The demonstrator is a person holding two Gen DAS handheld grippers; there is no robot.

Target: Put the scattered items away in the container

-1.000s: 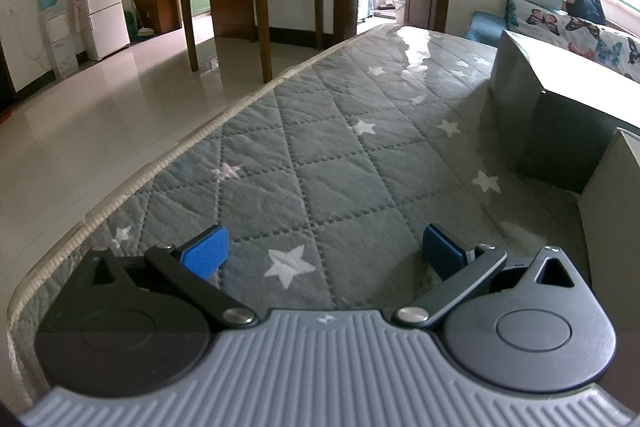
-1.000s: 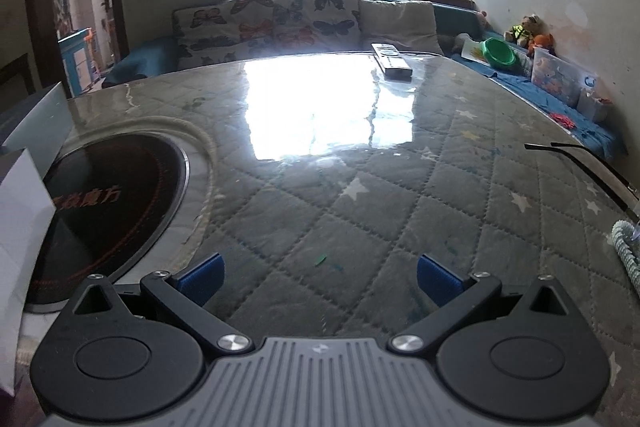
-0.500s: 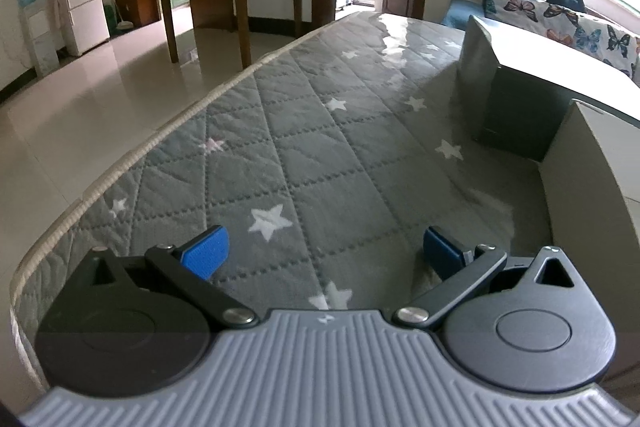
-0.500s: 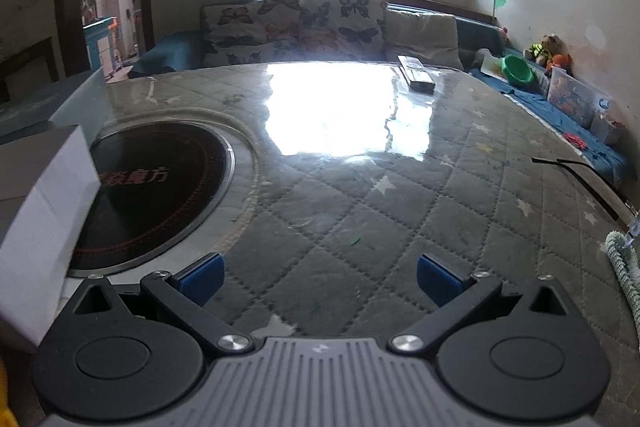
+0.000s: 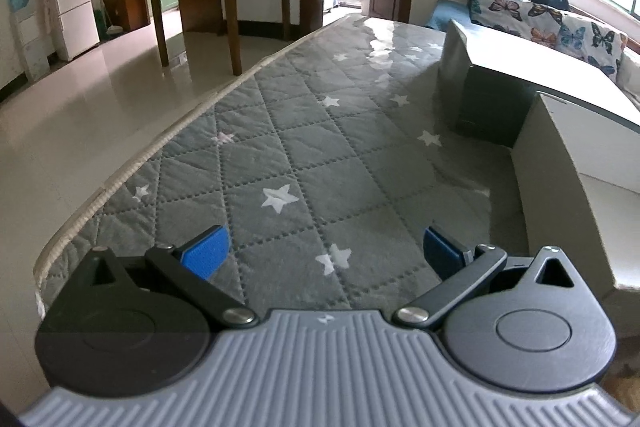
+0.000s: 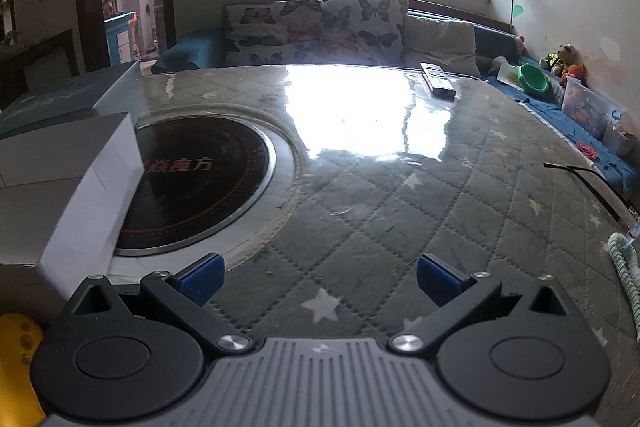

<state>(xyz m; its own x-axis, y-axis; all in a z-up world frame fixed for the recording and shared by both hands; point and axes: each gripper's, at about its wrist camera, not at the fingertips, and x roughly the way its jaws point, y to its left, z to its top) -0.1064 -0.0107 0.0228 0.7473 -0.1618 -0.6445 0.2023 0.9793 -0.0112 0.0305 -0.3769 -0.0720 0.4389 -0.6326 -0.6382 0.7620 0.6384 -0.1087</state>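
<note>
Left gripper (image 5: 324, 247) spread wide, holds nothing. Right gripper (image 6: 318, 277) same. Open white cardboard box (image 6: 60, 187) sits on grey quilted star cloth (image 5: 320, 155), between both. Yellow rounded thing (image 6: 16, 367) peeks beside box. Inside of box hidden, so look first, go slow.

Quilted star-print table cover (image 5: 320, 163); white box (image 6: 68, 183), remote (image 6: 438, 79), inset black hob (image 6: 192, 187) on it.

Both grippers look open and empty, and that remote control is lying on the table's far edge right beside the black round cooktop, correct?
Not quite. The right wrist view shows the remote control far from the black round cooktop, across the table. Both grippers are open and empty.
</note>
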